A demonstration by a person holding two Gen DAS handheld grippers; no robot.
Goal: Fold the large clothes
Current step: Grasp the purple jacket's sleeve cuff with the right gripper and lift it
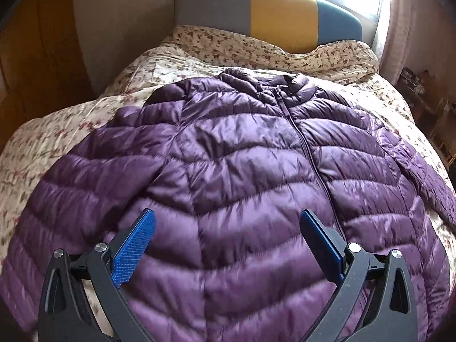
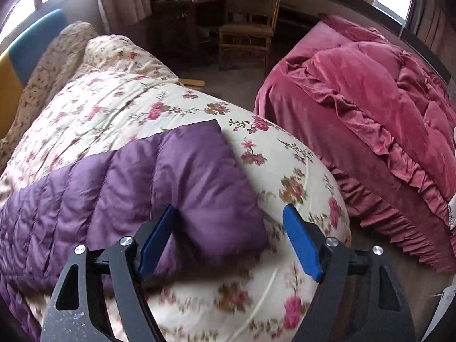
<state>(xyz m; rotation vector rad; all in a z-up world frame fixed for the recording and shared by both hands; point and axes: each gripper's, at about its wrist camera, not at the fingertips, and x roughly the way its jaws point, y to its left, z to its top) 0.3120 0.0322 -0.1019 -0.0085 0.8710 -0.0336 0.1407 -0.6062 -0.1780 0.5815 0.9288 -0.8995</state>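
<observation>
A purple quilted puffer jacket (image 1: 228,156) lies front-up and zipped on a floral bed quilt (image 1: 71,131), collar toward the headboard, both sleeves spread out. My left gripper (image 1: 228,225) is open and empty, above the jacket's lower front. In the right wrist view one purple sleeve (image 2: 159,176) stretches across the quilt (image 2: 285,171), its cuff end toward the bed's edge. My right gripper (image 2: 230,219) is open and empty, just above the sleeve's end; whether it touches is unclear.
A grey, yellow and blue headboard (image 1: 268,20) stands under a bright window. A second bed with a pink cover (image 2: 370,114) is to the right across a floor gap. A wooden chair (image 2: 248,31) and dark shelves stand behind.
</observation>
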